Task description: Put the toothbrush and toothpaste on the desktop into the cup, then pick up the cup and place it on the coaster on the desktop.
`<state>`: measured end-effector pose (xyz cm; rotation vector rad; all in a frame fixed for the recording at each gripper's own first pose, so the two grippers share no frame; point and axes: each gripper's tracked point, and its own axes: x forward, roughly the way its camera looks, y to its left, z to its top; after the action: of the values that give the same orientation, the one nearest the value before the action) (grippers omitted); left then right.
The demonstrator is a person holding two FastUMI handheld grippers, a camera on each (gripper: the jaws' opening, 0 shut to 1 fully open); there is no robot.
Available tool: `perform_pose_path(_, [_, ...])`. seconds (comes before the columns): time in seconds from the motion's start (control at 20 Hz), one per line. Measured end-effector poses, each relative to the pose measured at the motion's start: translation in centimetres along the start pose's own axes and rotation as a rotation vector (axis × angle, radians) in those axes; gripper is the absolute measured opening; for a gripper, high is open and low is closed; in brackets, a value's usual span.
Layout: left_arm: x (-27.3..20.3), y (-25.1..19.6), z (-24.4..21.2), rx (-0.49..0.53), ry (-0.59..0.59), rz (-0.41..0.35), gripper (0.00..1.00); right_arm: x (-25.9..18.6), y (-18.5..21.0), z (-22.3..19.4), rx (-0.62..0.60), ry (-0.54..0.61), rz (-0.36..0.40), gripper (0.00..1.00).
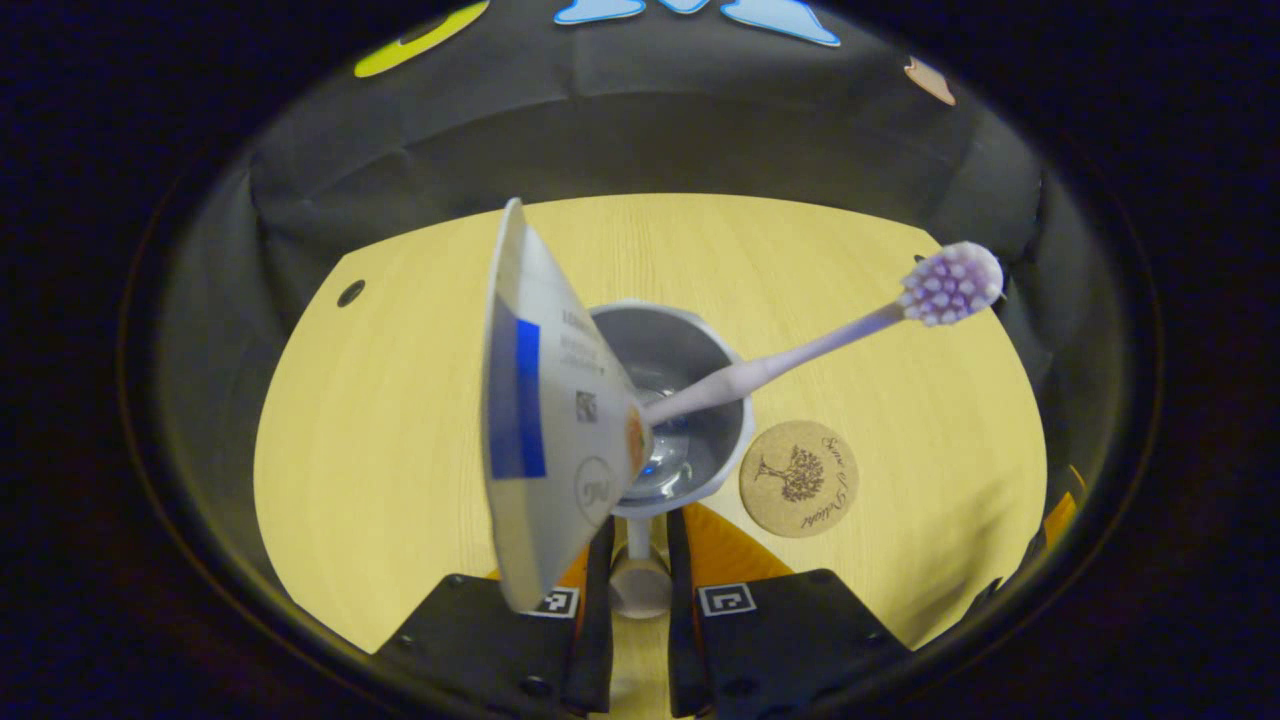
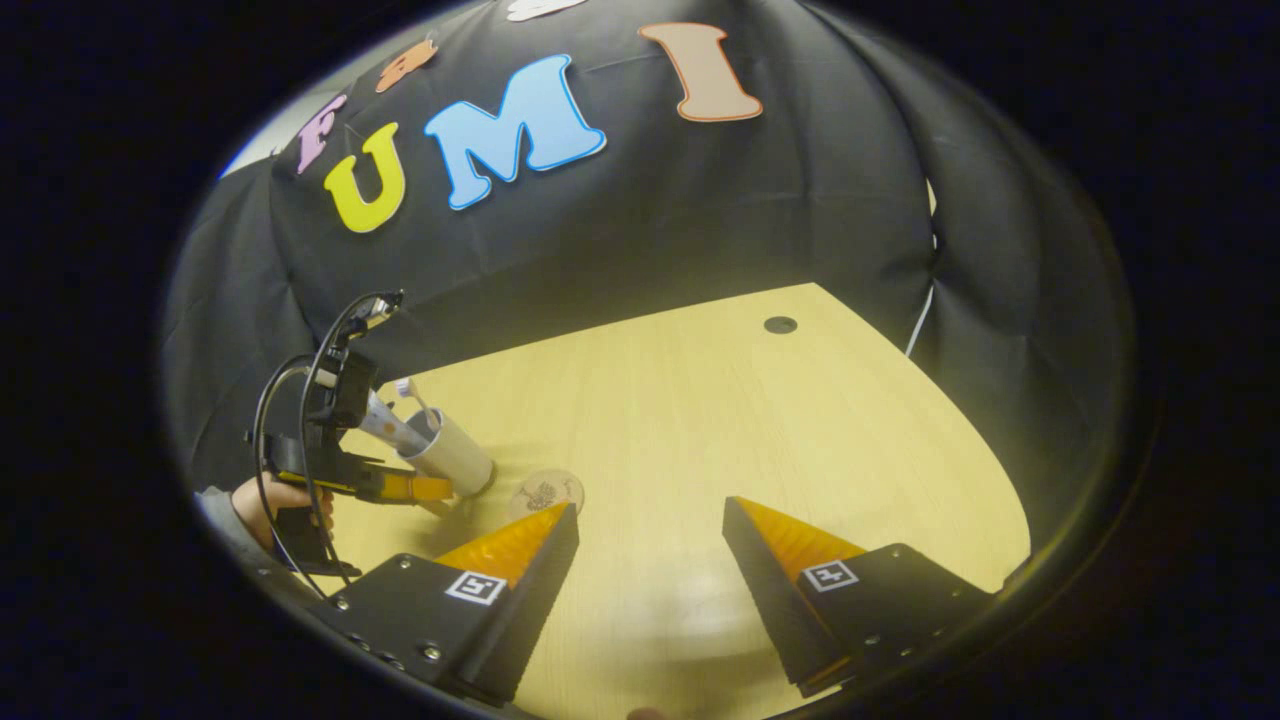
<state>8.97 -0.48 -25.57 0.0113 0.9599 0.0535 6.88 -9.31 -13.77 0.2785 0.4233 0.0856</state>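
At six o'clock in the left gripper view, the left gripper (image 1: 640, 585) has its fingers closed to a narrow gap on the handle of the cup (image 1: 668, 405), which sits on the worktop (image 1: 380, 420). The toothpaste (image 1: 545, 410) leans out of the cup toward nine o'clock, and the toothbrush (image 1: 800, 350) toward two o'clock, head up. Just beside the cup, at four o'clock, lies the coaster (image 1: 799, 478), bare.

The step in hand seems to be the lift. To do it well, keep the cup level so the tall, tilted contents do not tip it, raise it straight, carry it across and set it squarely on the coaster.

In the right gripper view, the right gripper (image 2: 650, 545) holds nothing, fingers wide apart over bare worktop; the cup shows farther off at nine o'clock.
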Motion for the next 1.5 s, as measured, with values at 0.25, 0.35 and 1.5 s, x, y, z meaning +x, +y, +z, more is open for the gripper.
perform_pose_path(0.25, [-1.4,-4.4,-0.3,0.032,0.012,-0.092,0.29,-0.3,0.1,0.0,0.0,-0.005,0.002,0.92])
perform_pose_path(0.35, [-1.6,-6.4,-0.8,0.04,0.034,-0.14,0.29,-0.7,0.1,0.0,-0.003,-0.009,0.0,0.92])
perform_pose_path(1.5, [0.6,-11.0,-3.0,0.122,0.155,-0.148,0.34,-3.6,-1.6,-0.3,0.031,-0.027,-0.042,0.92])
